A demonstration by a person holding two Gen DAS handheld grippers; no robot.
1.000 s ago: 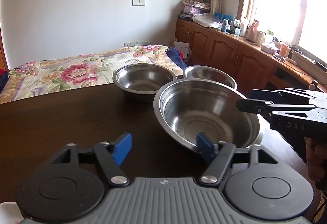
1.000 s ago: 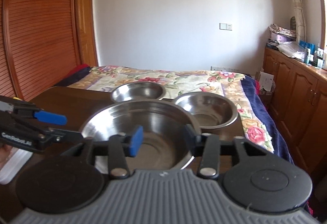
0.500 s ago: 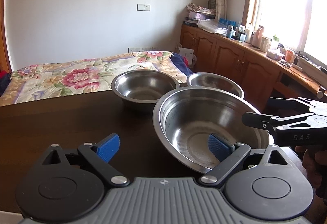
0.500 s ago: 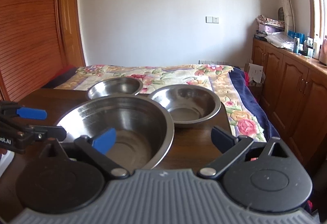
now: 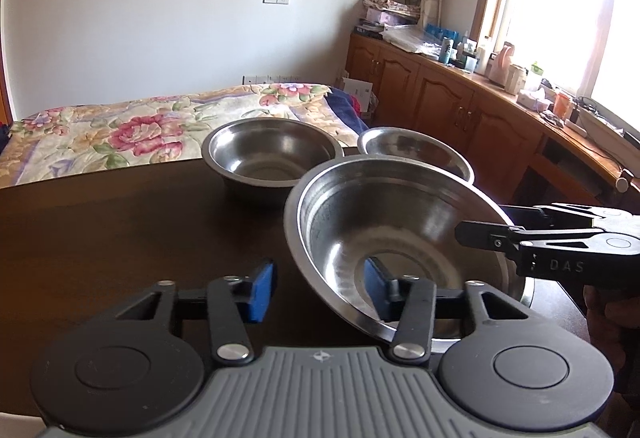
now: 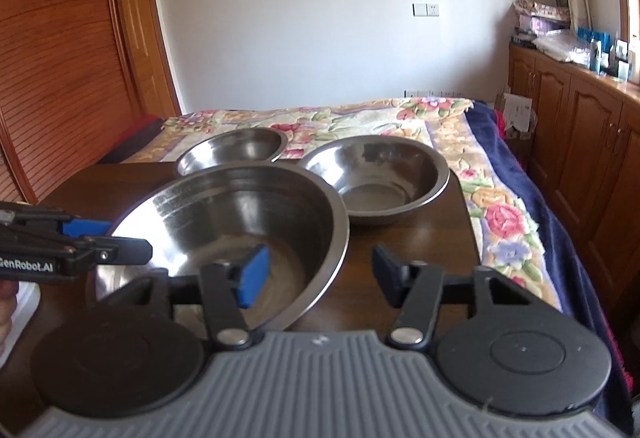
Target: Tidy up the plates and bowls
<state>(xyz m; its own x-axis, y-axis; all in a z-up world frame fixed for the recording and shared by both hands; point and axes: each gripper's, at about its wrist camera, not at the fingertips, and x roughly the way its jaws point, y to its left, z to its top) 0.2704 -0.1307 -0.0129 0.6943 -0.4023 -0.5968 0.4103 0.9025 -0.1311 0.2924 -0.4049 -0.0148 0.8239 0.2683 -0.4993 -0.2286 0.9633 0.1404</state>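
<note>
Two grippers straddle the rim of the large steel bowl [image 5: 400,230] from either side, jaws spread: the left gripper [image 5: 316,286] has its right pad inside the bowl, the right gripper [image 6: 316,274] its left pad inside. Neither pinches the rim. Beyond the jaws, two smaller bowls [image 5: 272,154] [image 6: 376,174] sit side by side on the dark table [image 5: 120,222].
</note>
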